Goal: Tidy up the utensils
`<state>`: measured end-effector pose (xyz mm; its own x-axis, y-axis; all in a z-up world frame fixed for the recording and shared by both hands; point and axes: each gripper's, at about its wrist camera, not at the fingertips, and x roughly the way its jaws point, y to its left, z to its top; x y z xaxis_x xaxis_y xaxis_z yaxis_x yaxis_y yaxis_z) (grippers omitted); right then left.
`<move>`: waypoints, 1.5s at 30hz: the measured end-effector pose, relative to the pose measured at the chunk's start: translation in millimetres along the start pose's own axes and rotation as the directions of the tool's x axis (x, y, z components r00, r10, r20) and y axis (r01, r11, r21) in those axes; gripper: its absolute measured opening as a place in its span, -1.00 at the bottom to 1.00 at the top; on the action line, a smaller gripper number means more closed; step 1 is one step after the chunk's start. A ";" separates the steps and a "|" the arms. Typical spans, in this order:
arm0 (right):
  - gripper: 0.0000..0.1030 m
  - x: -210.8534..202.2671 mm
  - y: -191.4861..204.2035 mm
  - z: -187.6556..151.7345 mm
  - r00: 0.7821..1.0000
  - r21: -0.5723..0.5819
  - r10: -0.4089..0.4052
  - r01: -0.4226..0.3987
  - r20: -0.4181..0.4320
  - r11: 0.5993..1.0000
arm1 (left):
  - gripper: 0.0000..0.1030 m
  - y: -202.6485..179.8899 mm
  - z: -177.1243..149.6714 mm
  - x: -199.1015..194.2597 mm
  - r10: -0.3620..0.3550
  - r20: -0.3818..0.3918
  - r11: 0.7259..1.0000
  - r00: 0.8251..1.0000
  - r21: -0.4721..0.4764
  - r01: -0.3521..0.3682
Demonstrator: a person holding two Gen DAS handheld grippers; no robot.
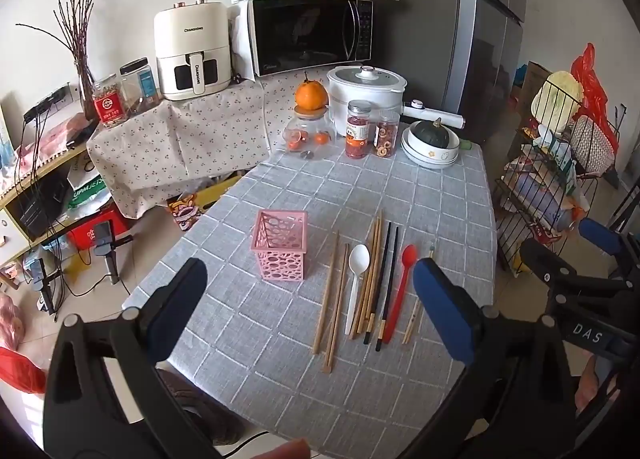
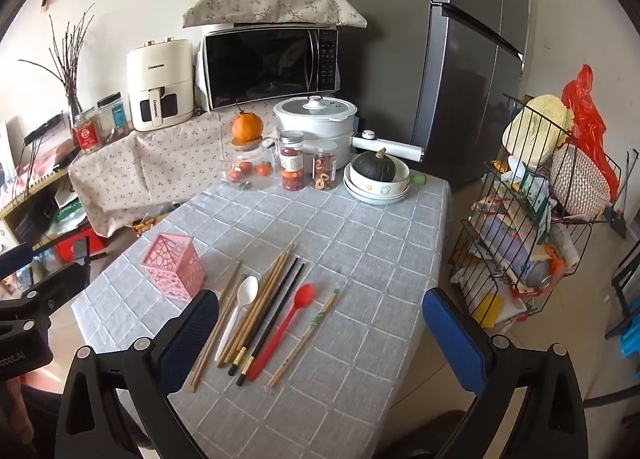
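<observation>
While both the left tongs [image 1: 308, 301] and right tongs [image 2: 320, 331] hung spread and empty above the desk [image 2: 360, 243], the packed utensils [image 2: 260, 319] just ahead risked scattering, the pink basket [image 2: 173, 266] beyond-left tipping.

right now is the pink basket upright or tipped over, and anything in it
Upright: the pink basket stands on its base on the tablecloth, open top facing up. It looks empty; the chopsticks and spoons lie flat beside it.

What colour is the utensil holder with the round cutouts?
Pink; the utensil holder shows best in the left wrist view.
</observation>
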<state>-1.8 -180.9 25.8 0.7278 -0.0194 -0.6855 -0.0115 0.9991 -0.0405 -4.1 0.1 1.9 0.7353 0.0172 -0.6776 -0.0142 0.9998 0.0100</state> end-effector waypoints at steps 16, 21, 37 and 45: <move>0.99 -1.9 -3.0 1.6 1.000 0.007 0.002 -0.002 0.007 1.000 | 0.99 -3.9 -1.9 -0.9 -0.005 -0.001 1.000 1.000 0.009 0.005; 0.99 -2.1 -3.0 1.5 1.000 0.006 0.003 -0.003 0.008 1.000 | 0.99 -4.3 -2.6 -0.7 -0.005 -0.001 1.000 1.000 0.008 0.005; 0.99 0.2 -2.4 0.7 1.000 0.008 0.002 -0.002 0.008 1.000 | 0.99 -1.7 -0.8 0.1 -0.002 -0.006 1.000 1.000 0.010 0.002; 0.99 0.5 -2.8 -0.5 1.000 0.008 0.001 -0.002 0.010 1.000 | 0.99 -1.3 -1.1 -0.1 -0.002 -0.005 1.000 1.000 0.011 0.002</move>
<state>-1.7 -183.7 25.2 0.7345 -0.0175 -0.6784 -0.0070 0.9994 -0.0334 -4.9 -1.2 1.1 0.7319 0.0153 -0.6812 -0.0051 0.9998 0.0170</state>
